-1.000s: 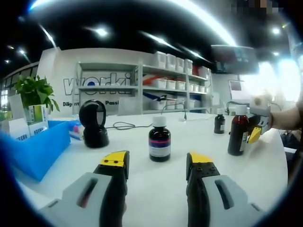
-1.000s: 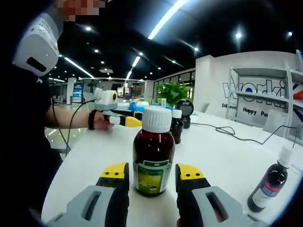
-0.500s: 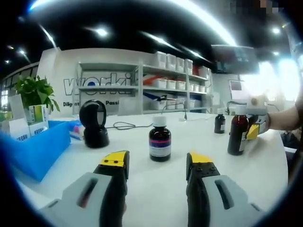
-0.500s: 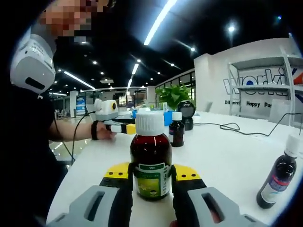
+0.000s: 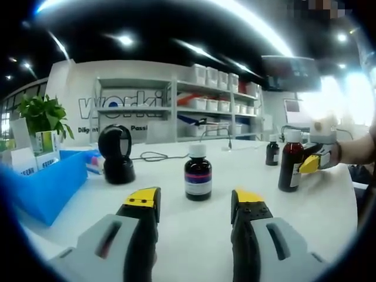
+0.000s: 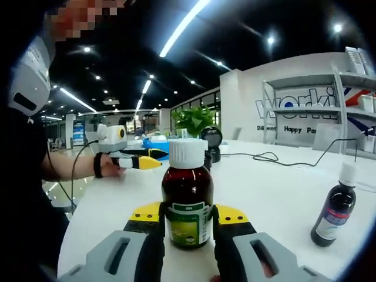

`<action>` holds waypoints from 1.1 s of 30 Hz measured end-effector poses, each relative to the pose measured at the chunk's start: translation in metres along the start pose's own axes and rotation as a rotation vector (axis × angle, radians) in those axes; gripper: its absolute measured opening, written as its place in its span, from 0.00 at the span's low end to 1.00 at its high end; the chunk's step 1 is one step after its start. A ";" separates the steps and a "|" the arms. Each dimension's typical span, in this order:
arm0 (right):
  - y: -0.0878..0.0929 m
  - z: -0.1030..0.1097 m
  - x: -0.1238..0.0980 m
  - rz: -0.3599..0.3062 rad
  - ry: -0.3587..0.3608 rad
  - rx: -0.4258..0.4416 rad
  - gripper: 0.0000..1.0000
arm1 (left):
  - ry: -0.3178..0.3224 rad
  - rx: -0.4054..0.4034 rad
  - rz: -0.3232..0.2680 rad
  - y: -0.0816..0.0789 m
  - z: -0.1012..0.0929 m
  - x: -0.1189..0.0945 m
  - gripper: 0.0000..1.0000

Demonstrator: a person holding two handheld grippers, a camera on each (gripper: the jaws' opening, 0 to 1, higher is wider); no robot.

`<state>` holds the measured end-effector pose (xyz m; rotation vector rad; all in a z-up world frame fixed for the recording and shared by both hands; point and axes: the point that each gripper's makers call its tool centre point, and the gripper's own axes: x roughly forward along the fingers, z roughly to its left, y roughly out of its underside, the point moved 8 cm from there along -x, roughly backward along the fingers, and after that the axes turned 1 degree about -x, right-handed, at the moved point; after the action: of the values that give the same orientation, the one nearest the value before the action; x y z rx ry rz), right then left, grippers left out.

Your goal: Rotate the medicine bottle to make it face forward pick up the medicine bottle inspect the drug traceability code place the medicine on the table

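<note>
Since a second ago, your left gripper (image 5: 194,205) has stayed put in the left gripper view, fingers spread over the white worktop (image 5: 194,235) short of a small dark white-capped bottle (image 5: 198,173). In the right gripper view, your right gripper (image 6: 187,217) has closed, fingers now pinching the amber white-capped medicine bottle (image 6: 187,200) at its green label; it looks like smooth, slippery, breakable glass, so grip mid-body.
</note>
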<state>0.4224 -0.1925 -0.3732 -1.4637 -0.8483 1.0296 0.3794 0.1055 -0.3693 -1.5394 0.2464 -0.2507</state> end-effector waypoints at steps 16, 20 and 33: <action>-0.004 0.019 0.008 0.034 0.252 0.032 0.27 | 0.002 0.003 -0.002 0.000 0.000 0.000 0.39; -0.004 0.021 0.010 0.036 0.298 0.050 0.28 | 0.001 0.004 -0.002 0.000 0.000 0.000 0.39; -0.004 0.027 0.012 0.044 0.414 0.067 0.28 | -0.001 0.013 0.005 0.001 -0.001 0.000 0.39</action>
<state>0.4021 -0.1707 -0.3719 -1.5698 -0.4816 0.7398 0.3794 0.1046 -0.3699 -1.5256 0.2474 -0.2477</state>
